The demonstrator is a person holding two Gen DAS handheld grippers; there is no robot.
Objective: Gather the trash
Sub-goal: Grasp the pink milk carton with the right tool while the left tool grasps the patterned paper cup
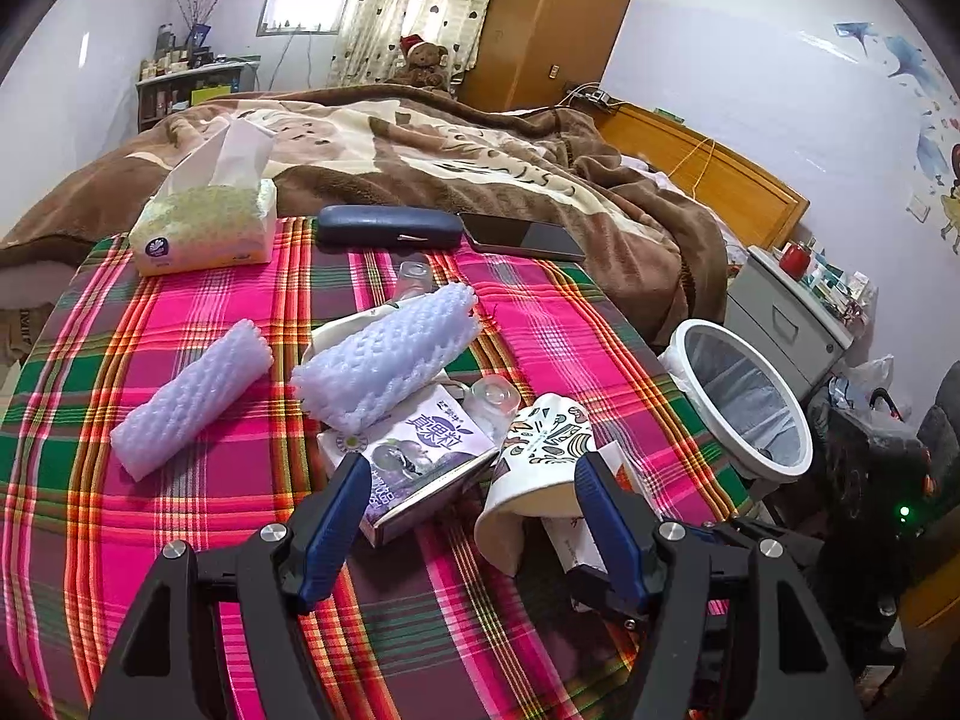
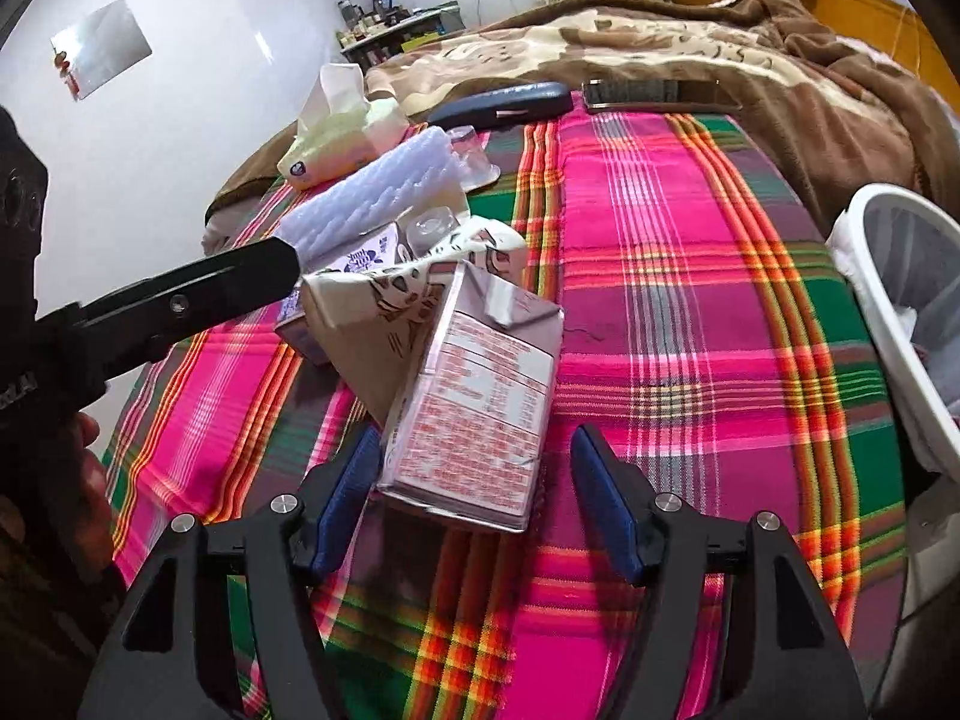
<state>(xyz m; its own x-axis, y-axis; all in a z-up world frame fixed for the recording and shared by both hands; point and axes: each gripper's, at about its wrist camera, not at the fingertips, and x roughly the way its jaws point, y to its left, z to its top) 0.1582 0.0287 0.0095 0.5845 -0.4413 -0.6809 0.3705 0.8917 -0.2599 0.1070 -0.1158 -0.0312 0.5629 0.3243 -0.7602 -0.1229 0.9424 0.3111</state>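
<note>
On the plaid cloth lie a patterned paper cup on its side, a purple milk carton, two white foam nets and a clear plastic cup. My left gripper is open, its fingers either side of the paper cup's rim and the purple carton's corner. In the right wrist view a pink-printed carton lies against the paper cup. My right gripper is open around the carton's near end. The left gripper's arm shows at left.
A white bin with a liner stands off the table's right edge; it also shows in the right wrist view. A tissue pack, a dark glasses case and a phone lie at the far edge by the bed.
</note>
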